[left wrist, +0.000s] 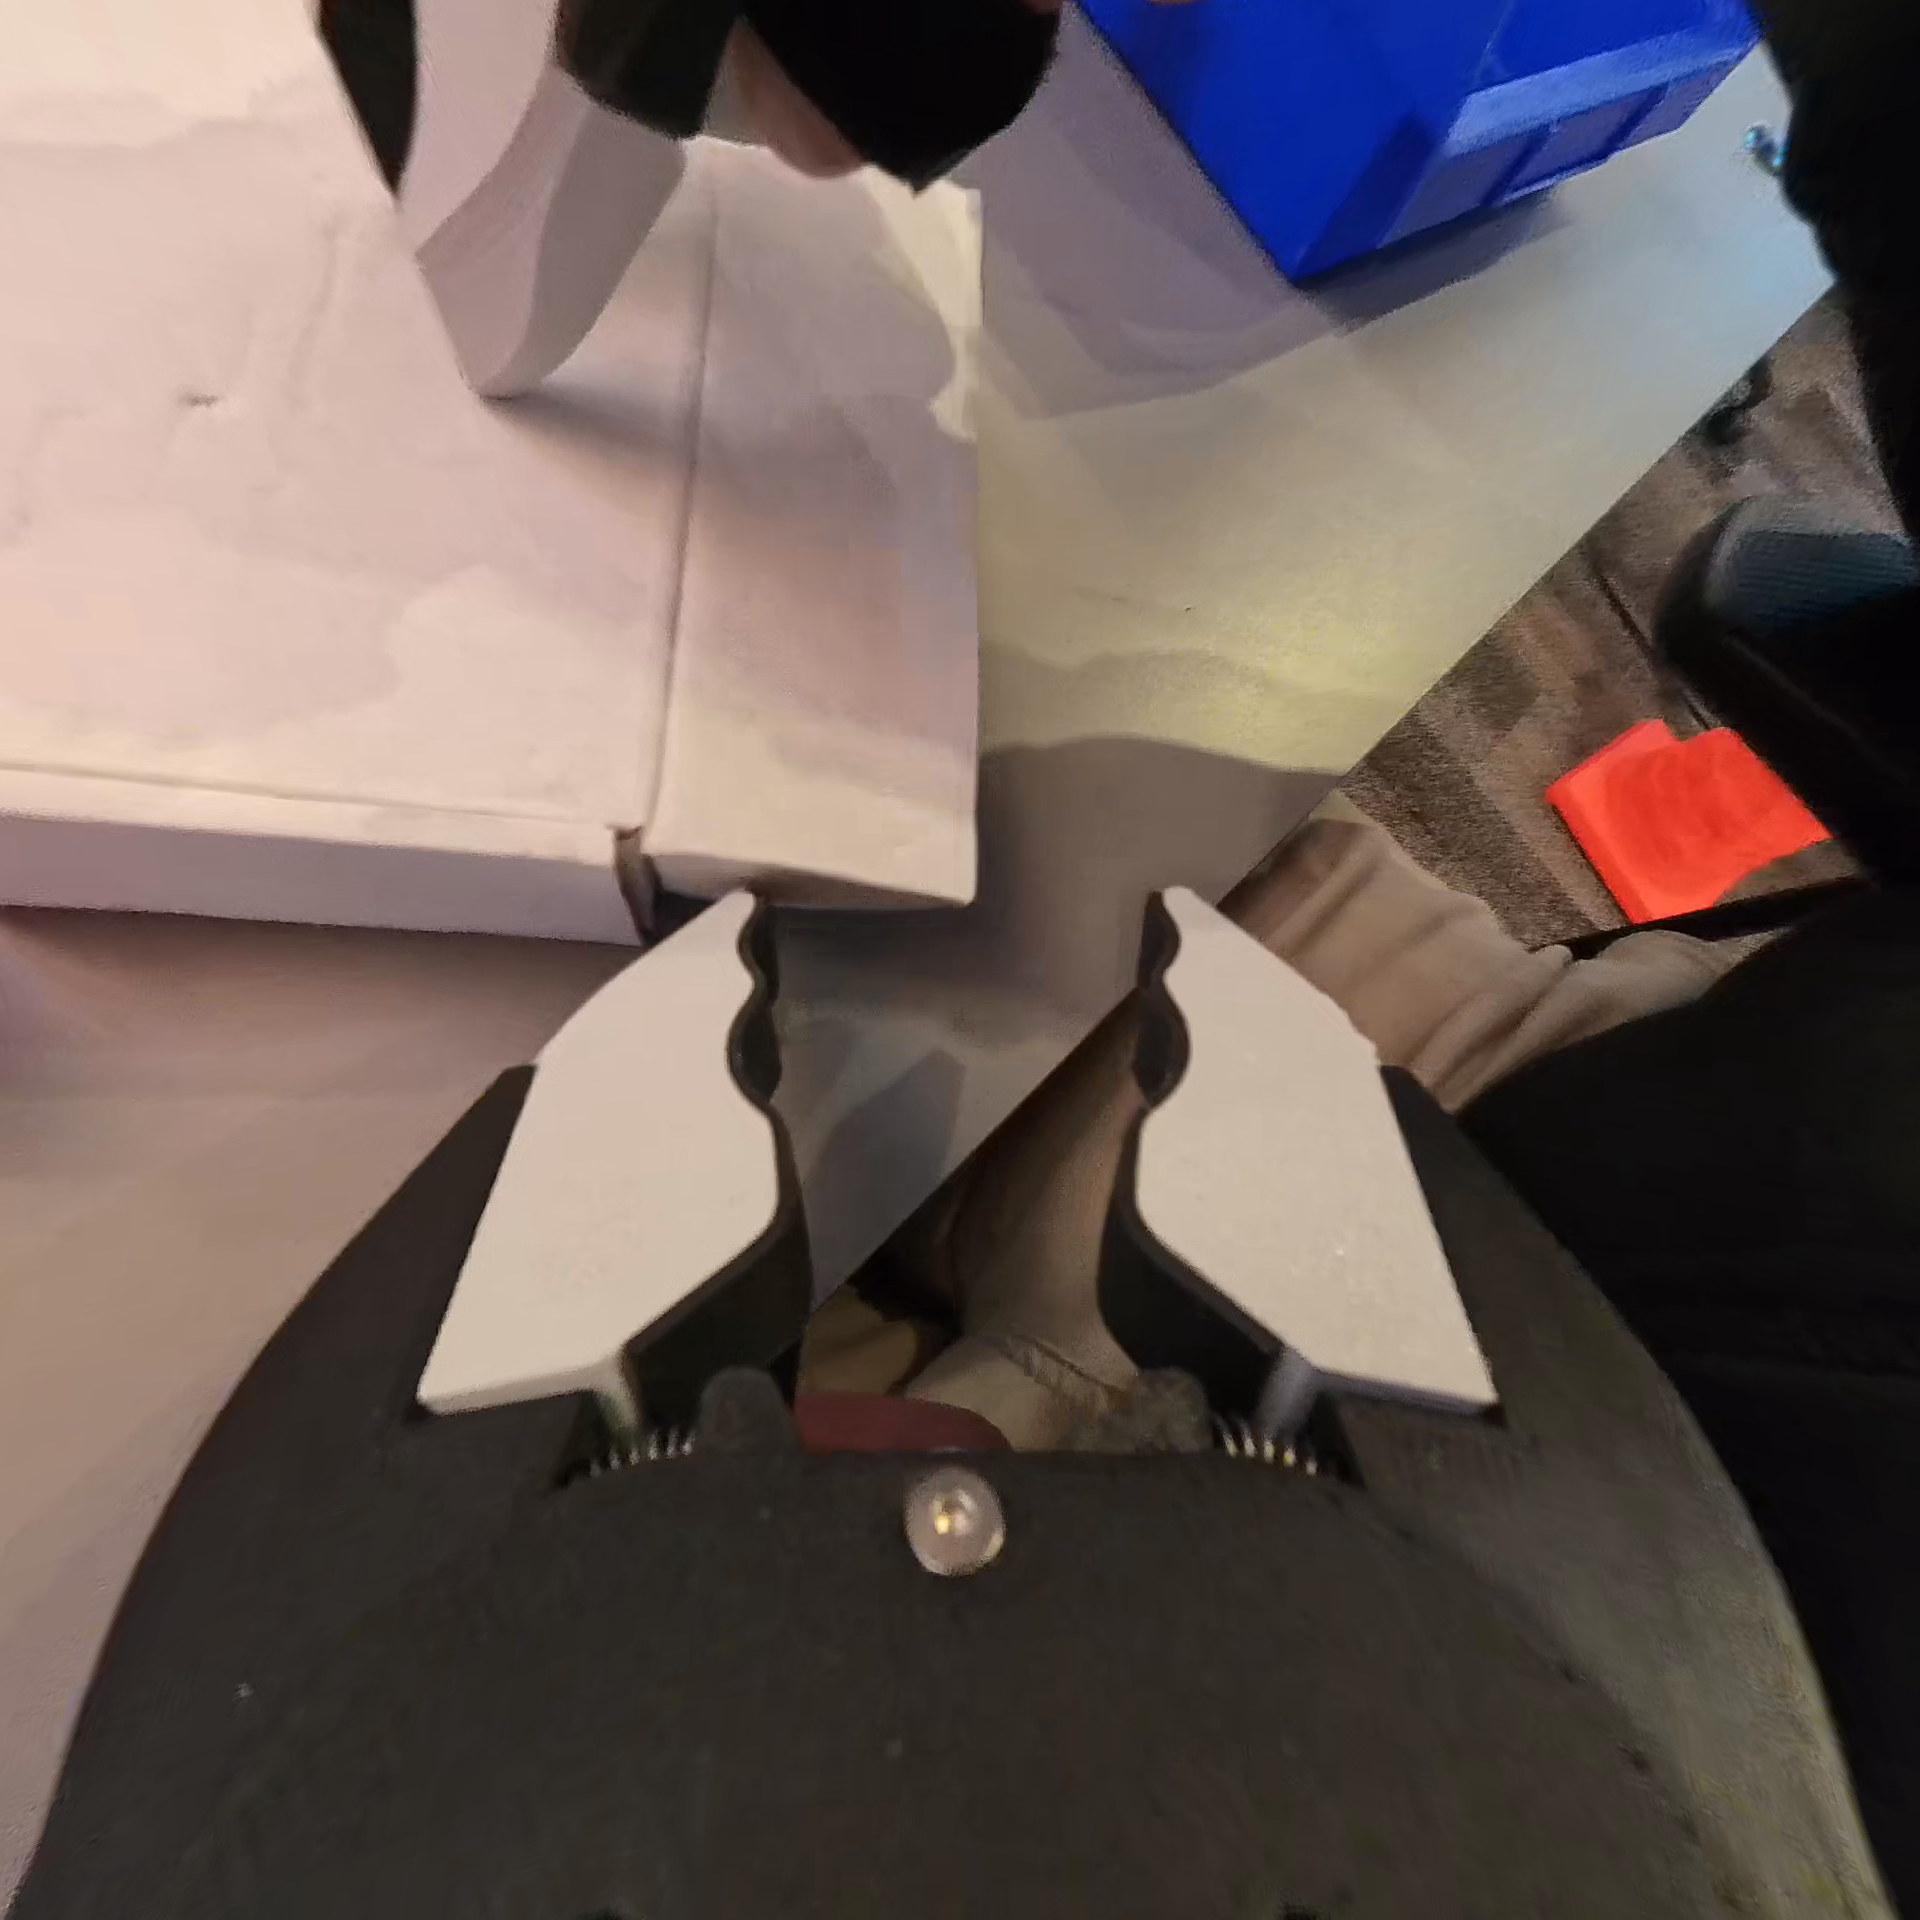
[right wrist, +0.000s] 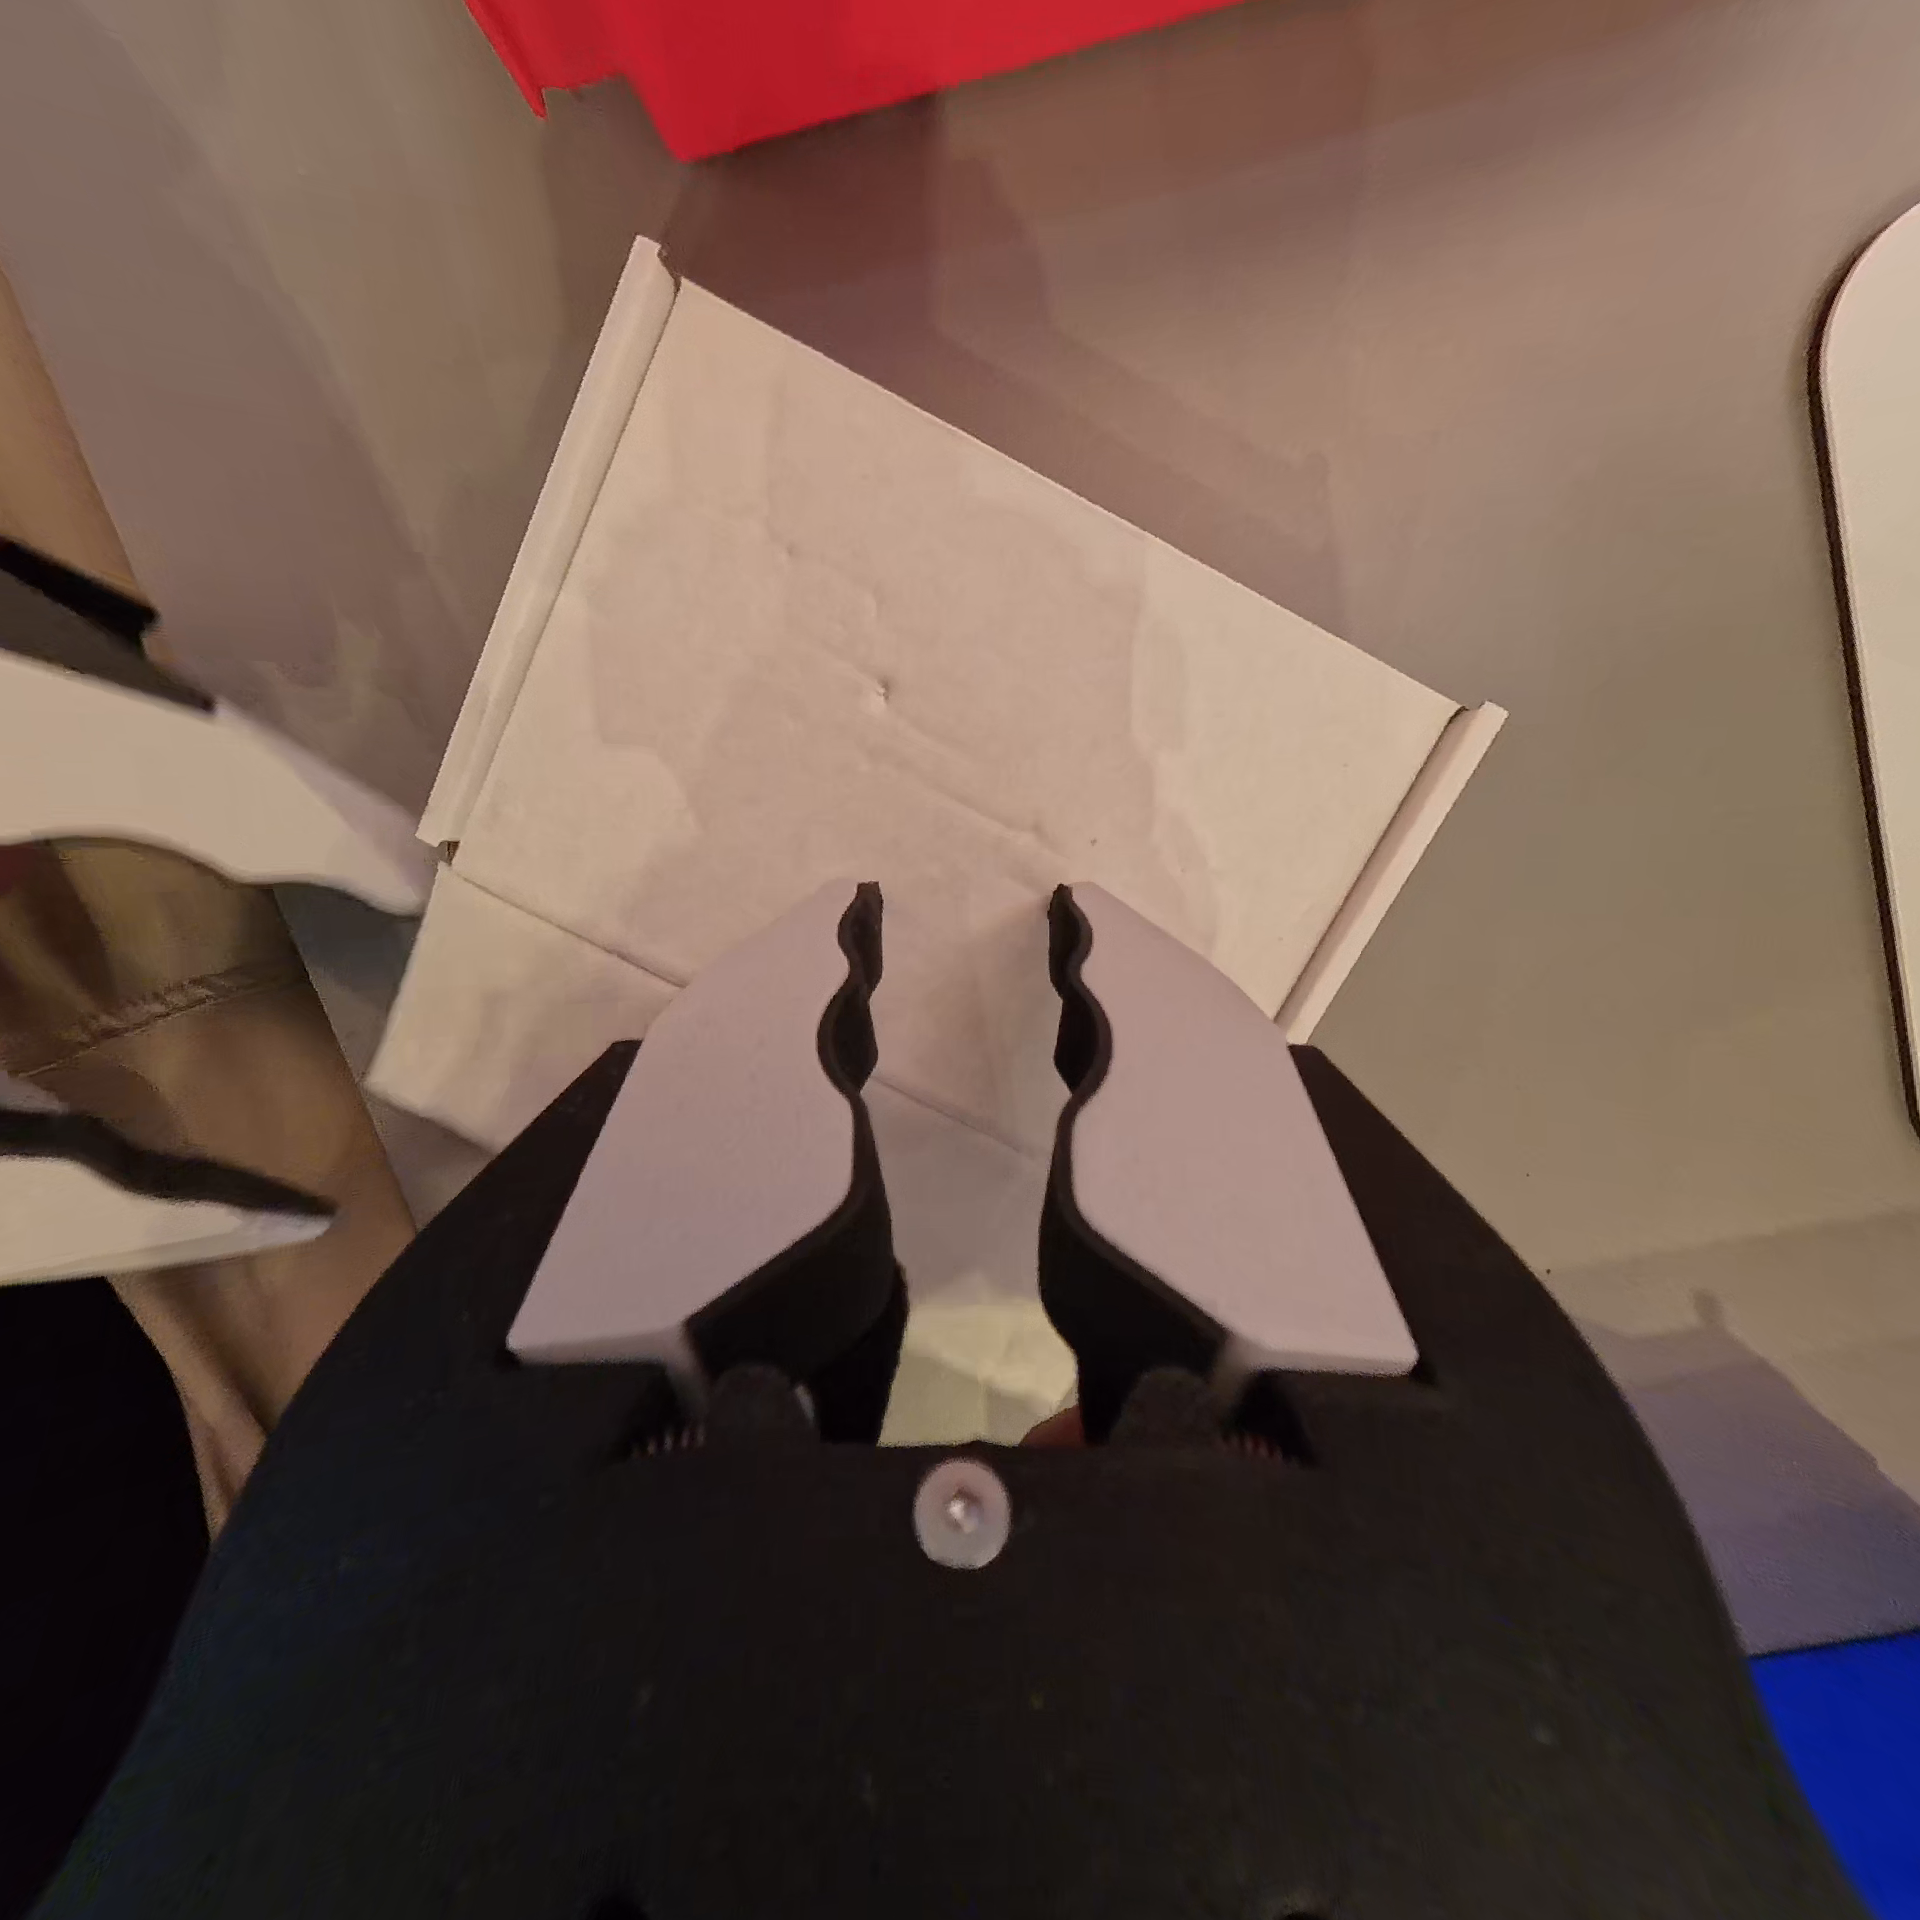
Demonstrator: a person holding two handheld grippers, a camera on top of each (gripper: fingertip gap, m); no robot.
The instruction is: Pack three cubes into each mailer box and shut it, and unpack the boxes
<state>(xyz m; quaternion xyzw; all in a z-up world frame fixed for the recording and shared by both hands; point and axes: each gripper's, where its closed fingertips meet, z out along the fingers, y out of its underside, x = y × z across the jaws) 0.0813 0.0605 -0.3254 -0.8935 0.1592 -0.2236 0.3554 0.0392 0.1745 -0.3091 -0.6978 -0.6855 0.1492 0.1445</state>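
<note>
Item: flat white corrugated-cardboard mailer box [right wrist: 935, 665], lid down and closed, lying askew on a pale grey tabletop [right wrist: 1455, 416]; side flaps visible at its left and right ends. Right gripper [right wrist: 966, 894], black body with pale grey fingers and wavy black pads, positioned above the near edge of the box; fingers apart with a modest gap, nothing between them; contact with the lid cannot be told. Left gripper [left wrist: 956, 904], same build, fingers spread wide and empty, tips just at the near corner of the same white box [left wrist: 416, 582], over the table's edge [left wrist: 1195, 623]. In the left wrist view the right gripper's pale fingers [left wrist: 530, 260] show over the box's top, coming down from the upper left. In the right wrist view the left gripper's fingers [right wrist: 208, 821] show at the left margin, blurred, beside the box's near-left corner. Blue plastic bin [left wrist: 1403, 114] stands on the table beyond the box's far right corner, close to it; a corner of blue [right wrist: 1829, 1766] also shows at the lower right of the right wrist view. Red plastic bin [right wrist: 862, 62] stands on the table beyond the box's far edge, apart from it. Red block-like object [left wrist: 1683, 821] lies on the dark carpet floor [left wrist: 1558, 675] below the table, partly hidden. White rounded-corner board with a dark edge [right wrist: 1870, 623] lies at the right, well apart from the box. Cubes: none can be made out for certain.
</note>
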